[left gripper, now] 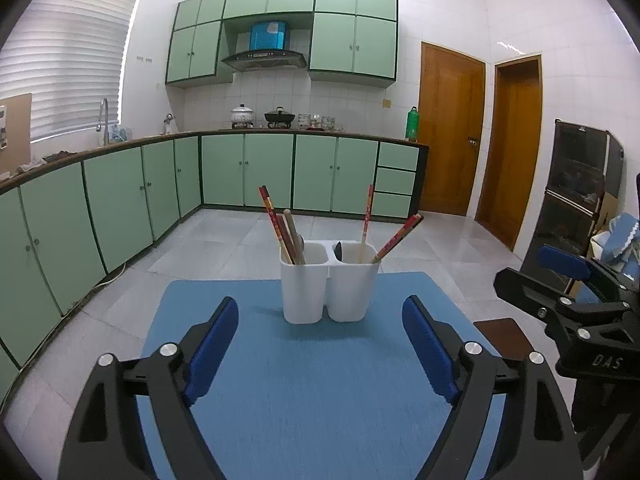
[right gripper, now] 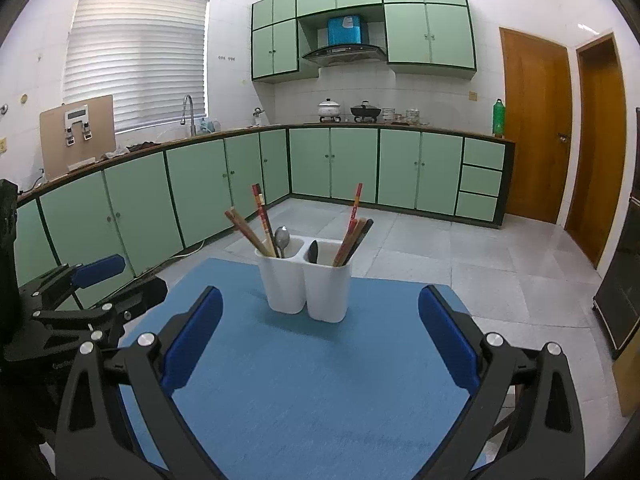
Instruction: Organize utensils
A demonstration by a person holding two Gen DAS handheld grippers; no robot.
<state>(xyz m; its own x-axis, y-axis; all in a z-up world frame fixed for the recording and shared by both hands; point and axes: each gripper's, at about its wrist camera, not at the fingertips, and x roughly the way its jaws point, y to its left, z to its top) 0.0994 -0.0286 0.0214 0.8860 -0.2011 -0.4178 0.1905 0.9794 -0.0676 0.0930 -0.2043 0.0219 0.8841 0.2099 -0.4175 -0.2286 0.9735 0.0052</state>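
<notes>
- On the blue mat (left gripper: pixel 320 380) covering the worktop stands a white twin-compartment utensil holder (left gripper: pixel 330 288), upright, near the mat's far edge.
- Left compartment (right gripper: pixel 285 280), as the right wrist view shows it: red-and-tan chopsticks (right gripper: pixel 262 218) leaning left, plus a metal spoon (right gripper: pixel 282 238), bowl end up.
- Right compartment (right gripper: pixel 328 292): further chopsticks (right gripper: pixel 352 232) leaning right; a dark utensil tip (right gripper: pixel 313 251) shows just above the rim, type cannot be told.
- Left gripper (left gripper: pixel 320 348): blue-padded fingers (left gripper: pixel 212 352) spread wide, holding nothing, short of the holder.
- Right gripper (right gripper: pixel 320 340): fingers (right gripper: pixel 192 336) likewise spread wide and unloaded, facing the holder.
- Each gripper appears at the edge of the other's view, well apart from the holder.
- Background: green kitchen cabinets (right gripper: pixel 332 160).
</notes>
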